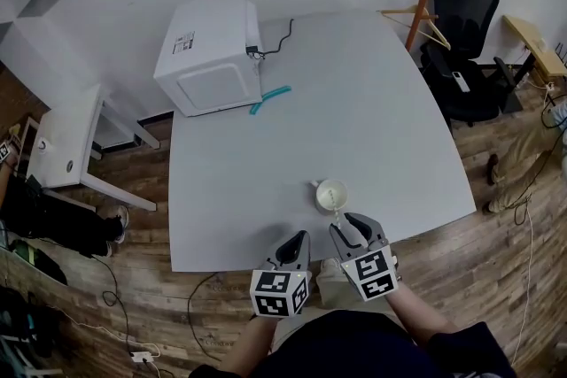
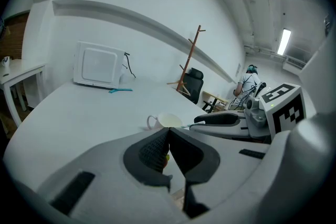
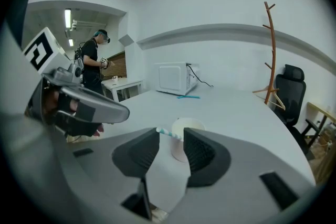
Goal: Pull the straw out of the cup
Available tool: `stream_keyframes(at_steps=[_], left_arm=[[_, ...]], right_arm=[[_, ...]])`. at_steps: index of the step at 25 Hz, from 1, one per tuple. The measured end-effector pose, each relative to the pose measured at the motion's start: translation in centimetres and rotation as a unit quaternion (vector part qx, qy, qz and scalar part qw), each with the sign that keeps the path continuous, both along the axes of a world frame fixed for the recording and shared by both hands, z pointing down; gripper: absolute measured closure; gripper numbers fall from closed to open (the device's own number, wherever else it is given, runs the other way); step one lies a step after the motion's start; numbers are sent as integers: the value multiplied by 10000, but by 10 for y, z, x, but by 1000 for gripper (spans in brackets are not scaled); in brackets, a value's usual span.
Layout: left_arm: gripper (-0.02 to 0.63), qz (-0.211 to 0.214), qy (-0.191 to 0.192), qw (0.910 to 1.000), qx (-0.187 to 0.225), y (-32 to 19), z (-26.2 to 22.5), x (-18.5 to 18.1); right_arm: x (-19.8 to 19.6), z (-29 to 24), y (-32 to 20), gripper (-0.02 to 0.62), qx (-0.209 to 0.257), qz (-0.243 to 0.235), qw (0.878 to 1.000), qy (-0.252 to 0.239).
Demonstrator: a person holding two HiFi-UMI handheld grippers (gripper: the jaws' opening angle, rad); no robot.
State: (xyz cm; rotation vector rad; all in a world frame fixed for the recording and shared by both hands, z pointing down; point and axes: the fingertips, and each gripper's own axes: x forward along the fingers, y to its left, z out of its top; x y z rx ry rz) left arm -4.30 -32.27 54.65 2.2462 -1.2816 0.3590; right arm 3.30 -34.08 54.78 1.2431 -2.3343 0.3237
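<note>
Ok, head view first. Spotted small white handled cup (image 1: 331,194) near front edge of pale grey table (image 1: 354,102), with thin white-and-teal striped straw (image 1: 337,213) leaning out over rim toward that edge. Saw right gripper (image 1: 351,224) right at the straw, and left gripper (image 1: 304,236) just beside it, clear of cup. Also noted boxy white microwave oven (image 1: 213,57) and teal stick-like item (image 1: 269,99) at far side, well apart from the action.

Left gripper view: found left gripper (image 2: 168,131) pressed together, pinching nothing. Saw cup (image 2: 168,121) just beyond the tips, untouched.

Right gripper view: found right gripper (image 3: 170,134) spread wide, with straw (image 3: 167,133) lying slantwise across the gap, free end close to the pad at picture left. Couldn't confirm contact there. No squeeze on it yet. Saw cup (image 3: 178,150) directly behind the gap.

Judged step as pre-grasp, straw not yet out.

Risks, as judged:
- Closing on the very tip of a slanted straw: weak pinch, likely slip on the pull.
- Squeezing hard: kinked or flattened straw.
- Pushing in further: pad nudging the light cup, shoving or tipping it.
- Pulling sideways instead of along the straw: cup dragged or toppled, given nothing steadying it.
</note>
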Motion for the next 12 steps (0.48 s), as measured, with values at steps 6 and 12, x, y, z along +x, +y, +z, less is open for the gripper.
stream_keyframes(at_steps=[6, 12], left_arm=[[589, -75, -26, 10000, -54, -11, 3, 2], [589, -151, -32, 9998, -92, -20, 7, 3]], right_arm=[[-1, 13, -12, 453, -138, -174, 9997, 81], [-3, 25, -21, 453, -271, -293, 9991, 143]])
